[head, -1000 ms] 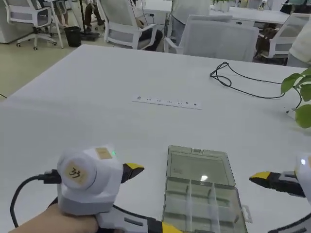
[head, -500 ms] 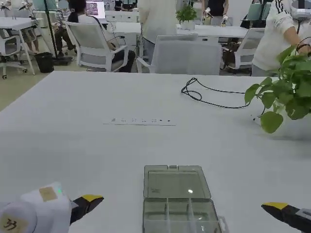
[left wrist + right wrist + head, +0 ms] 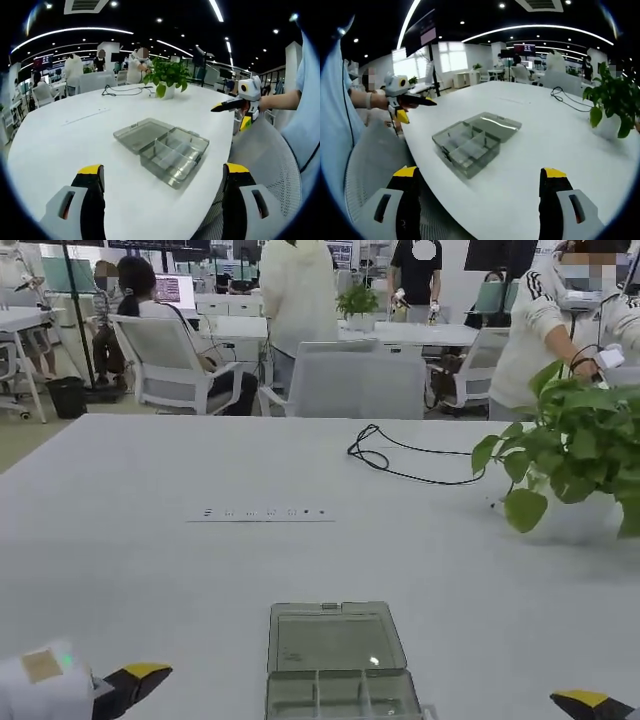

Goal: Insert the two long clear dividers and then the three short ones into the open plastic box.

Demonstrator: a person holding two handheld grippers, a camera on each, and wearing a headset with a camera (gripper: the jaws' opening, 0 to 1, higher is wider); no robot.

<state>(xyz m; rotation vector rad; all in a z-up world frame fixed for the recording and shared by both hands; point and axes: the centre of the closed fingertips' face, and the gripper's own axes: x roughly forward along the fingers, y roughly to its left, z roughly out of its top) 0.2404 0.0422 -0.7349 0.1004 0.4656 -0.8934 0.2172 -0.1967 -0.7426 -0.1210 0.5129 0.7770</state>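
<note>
Well, dividers (image 3: pixel 169 150) look seated in your box (image 3: pixel 157 172); left gripper (image 3: pixel 164 170) & right gripper (image 3: pixel 480 172) jaws spread, empty. Prob. done, count unclear.

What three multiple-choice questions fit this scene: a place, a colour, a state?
1. Where is the potted plant? A) on the table, to the right beyond the box in the head view; B) in the box; C) on a chair.
2. What colour are the tips of the left tongs and right tongs? A) red; B) yellow; C) green.
3. How is the box's lid? A) shut; B) open, lying flat; C) upright.
Answers: 1A, it stands on the tabletop; 2B, both gripper views show yellow tips; 3B, it lies flat on the table.
</note>
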